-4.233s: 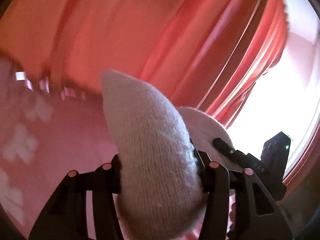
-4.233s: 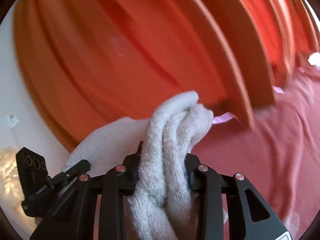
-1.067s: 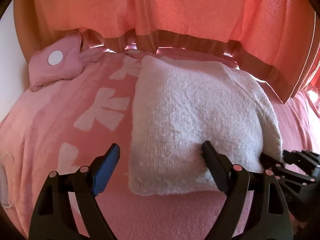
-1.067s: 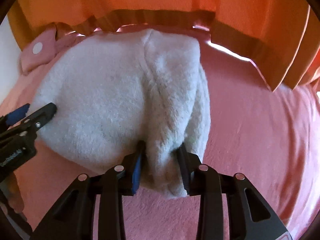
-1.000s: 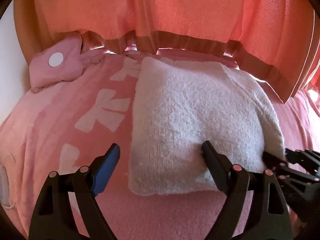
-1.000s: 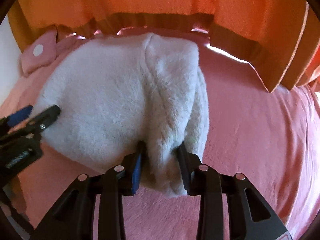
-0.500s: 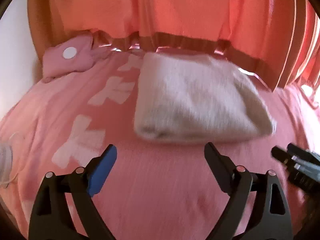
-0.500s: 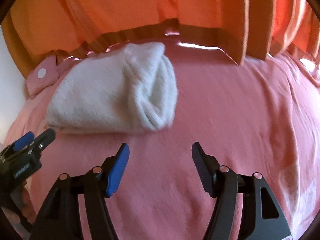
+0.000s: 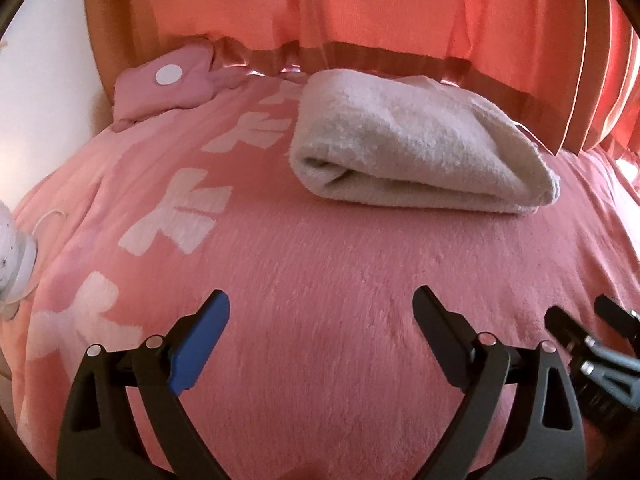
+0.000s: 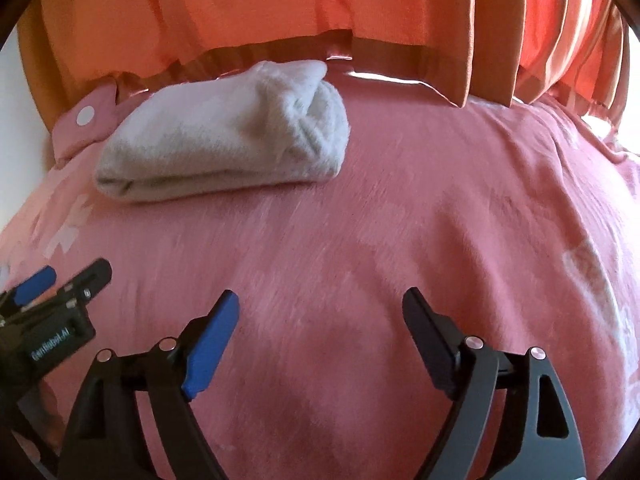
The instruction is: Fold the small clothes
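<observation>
A white knitted garment lies folded in a thick bundle on the pink blanket, near the far edge under the curtain. It also shows in the right wrist view. My left gripper is open and empty, well short of the bundle. My right gripper is open and empty, also pulled back from it. Each gripper shows at the edge of the other's view, the right one and the left one.
An orange curtain hangs along the far edge of the bed. A small pink cloth with a white dot lies at the far left. A white object sits at the left edge. A white wall is at left.
Both grippers held the white garment, laid it down folded on the blanket, let go and opened. Both have since drawn back towards me, so the bundle now lies farther off.
</observation>
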Demonstrator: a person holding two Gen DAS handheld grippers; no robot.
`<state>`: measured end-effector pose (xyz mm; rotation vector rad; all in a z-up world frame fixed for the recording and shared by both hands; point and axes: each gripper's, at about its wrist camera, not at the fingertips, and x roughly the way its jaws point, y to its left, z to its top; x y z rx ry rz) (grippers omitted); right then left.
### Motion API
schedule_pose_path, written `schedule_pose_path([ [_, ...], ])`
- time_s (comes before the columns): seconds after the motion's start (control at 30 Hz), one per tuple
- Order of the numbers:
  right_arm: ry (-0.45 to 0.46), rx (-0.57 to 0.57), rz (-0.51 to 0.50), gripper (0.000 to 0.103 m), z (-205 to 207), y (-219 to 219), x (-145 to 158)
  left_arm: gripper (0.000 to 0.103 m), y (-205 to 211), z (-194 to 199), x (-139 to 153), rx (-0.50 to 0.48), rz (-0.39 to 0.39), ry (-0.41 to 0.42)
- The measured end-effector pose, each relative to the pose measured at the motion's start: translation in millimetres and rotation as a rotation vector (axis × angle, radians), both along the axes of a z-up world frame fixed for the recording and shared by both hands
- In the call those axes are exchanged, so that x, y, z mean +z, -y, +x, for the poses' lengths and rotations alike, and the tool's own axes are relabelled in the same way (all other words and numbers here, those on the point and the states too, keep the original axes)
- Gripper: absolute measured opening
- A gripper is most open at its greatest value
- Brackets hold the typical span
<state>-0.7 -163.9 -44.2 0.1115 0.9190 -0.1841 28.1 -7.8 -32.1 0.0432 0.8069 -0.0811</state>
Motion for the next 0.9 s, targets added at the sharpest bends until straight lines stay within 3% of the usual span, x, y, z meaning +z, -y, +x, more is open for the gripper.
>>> schedule_pose_path([
  [0.13, 0.02, 0.002, -0.038, 0.084, -6.1, -6.7, -4.7, 0.091, -0.1, -6.9, -1.9, 0.012, 0.01, 0.022],
  [0.5, 0.016, -0.02, -0.024, 0.085, -1.7, -9.4, -17.0, 0.091, 16.7, -10.0, -22.7, -0.024, 0.084, -0.003],
  [0.9, 0.016, -0.036, -0.01, 0.086, -0.2, -7.4, -20.5, 0.091, 18.7, -9.5, -25.5, 0.002, 0.081, 0.005],
])
